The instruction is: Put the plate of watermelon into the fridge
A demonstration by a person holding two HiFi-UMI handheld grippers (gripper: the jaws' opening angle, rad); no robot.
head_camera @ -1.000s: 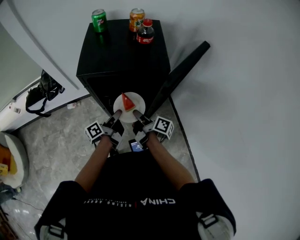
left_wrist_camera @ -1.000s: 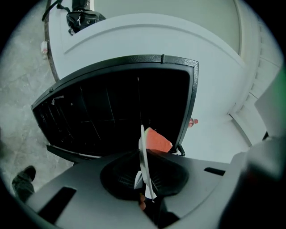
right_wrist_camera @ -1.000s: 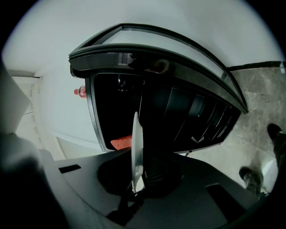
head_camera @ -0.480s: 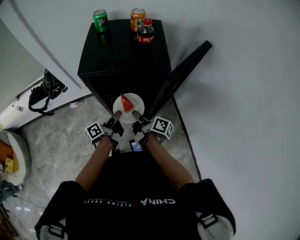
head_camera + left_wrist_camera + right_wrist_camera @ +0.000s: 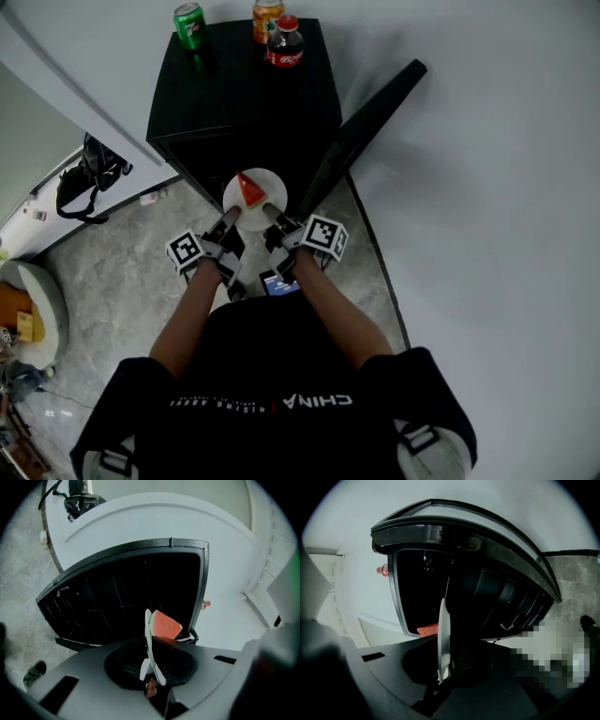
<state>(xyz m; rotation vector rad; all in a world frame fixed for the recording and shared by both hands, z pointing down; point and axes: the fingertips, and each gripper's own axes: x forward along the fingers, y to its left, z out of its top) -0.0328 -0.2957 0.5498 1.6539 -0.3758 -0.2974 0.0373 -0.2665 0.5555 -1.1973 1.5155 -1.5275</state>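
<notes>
1. The plate (image 5: 255,192) is held level between the two tools, at 6 o'clock of the black fridge (image 5: 244,103), just before its open front.
2. A watermelon slice (image 5: 249,189) is carried on the plate, red, with its tip at 12 o'clock.
3. The left tool (image 5: 230,220) is closed on the plate's rim at 7 o'clock; in the left gripper view the rim (image 5: 149,644) is seen pinched between the jaws.
4. The right tool (image 5: 272,213) is closed on the rim at 5 o'clock; the plate (image 5: 442,634) is seen edge-on between its jaws.
5. The fridge door (image 5: 361,122) is swung open toward 2 o'clock.
6. A green can (image 5: 190,23), an orange can (image 5: 266,11) and a cola bottle (image 5: 284,42) are stood along the 12 o'clock edge of the fridge top.
</notes>
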